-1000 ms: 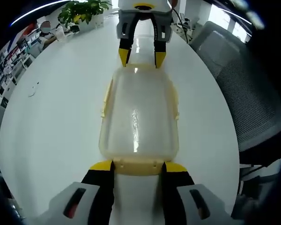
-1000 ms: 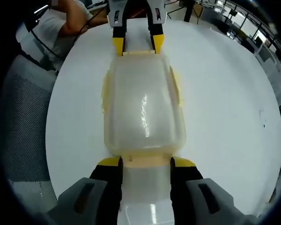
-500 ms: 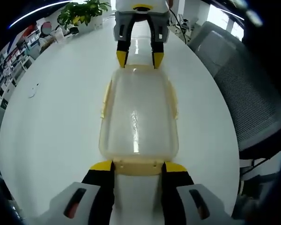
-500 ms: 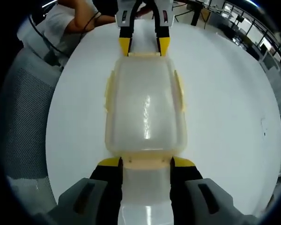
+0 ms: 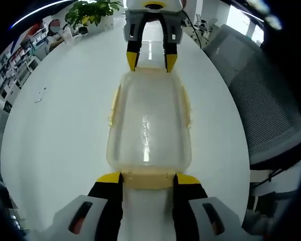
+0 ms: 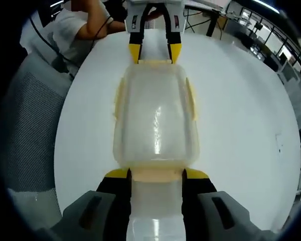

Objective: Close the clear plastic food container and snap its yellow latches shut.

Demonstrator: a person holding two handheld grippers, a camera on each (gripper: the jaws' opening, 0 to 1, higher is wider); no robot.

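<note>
A clear plastic food container [image 5: 148, 123] is lying lid-on in the middle of a round white table [image 5: 55, 130], well in from every edge, with one gripper meeting it at each short end. In the left gripper view, the left gripper [image 5: 148, 178] is reaching in with its yellow-tipped jaws spread wide, sitting either side of the near yellow end latch [image 5: 148, 178]; the tips are just beside the latch tab, and I cannot tell whether they are pressing on it. Across the container, the right gripper [image 5: 151, 61] is facing it with its jaws likewise apart, tips at the far end of the lid. In the right gripper view, the right gripper [image 6: 155, 173] is bracketing its own end latch [image 6: 156, 174], while the left gripper [image 6: 155, 53] is showing at the far end. Pale yellow side latches [image 6: 191, 98] are lying along the long sides. A grey mesh chair [image 5: 261, 95] is standing beside the table's edge, a potted plant [image 5: 90, 10] is sitting near the far edge, and a person [image 6: 85, 25] is sitting beyond the table.
</note>
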